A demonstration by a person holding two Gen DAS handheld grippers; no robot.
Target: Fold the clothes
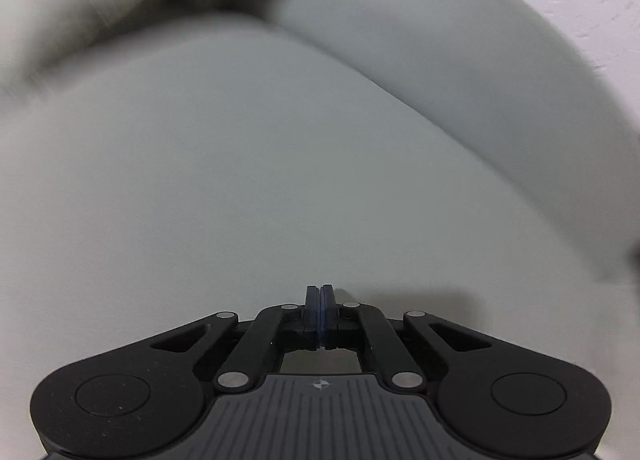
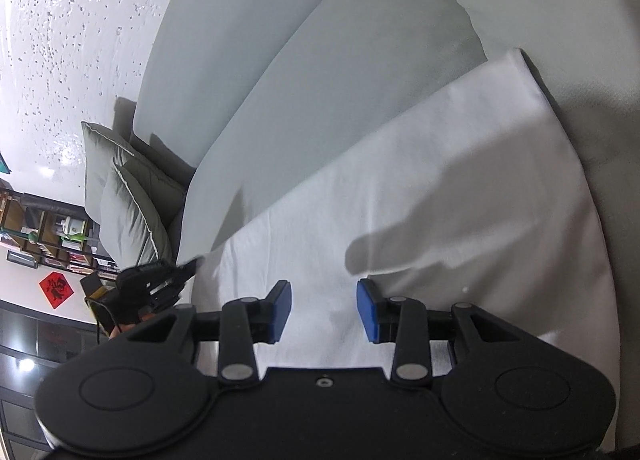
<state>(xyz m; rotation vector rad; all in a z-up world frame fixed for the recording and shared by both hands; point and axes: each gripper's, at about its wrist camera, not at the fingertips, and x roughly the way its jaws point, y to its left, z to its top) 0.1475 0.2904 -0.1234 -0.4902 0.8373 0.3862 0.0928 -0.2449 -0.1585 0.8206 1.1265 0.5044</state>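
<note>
Right gripper (image 2: 324, 310) jaws parted over flat white cloth garment (image 2: 400, 195) on pale grey sofa seat (image 2: 320, 71), nothing gripped. Left gripper (image 1: 320, 302) pinched shut, apparently empty. Risk: pinching only top layer, dragging fold askew.

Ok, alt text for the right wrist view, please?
The right gripper, jaws open, hovers over a flat white garment spread on a pale grey sofa. The left gripper sits at the garment's left edge, with grey cushions behind.
</note>
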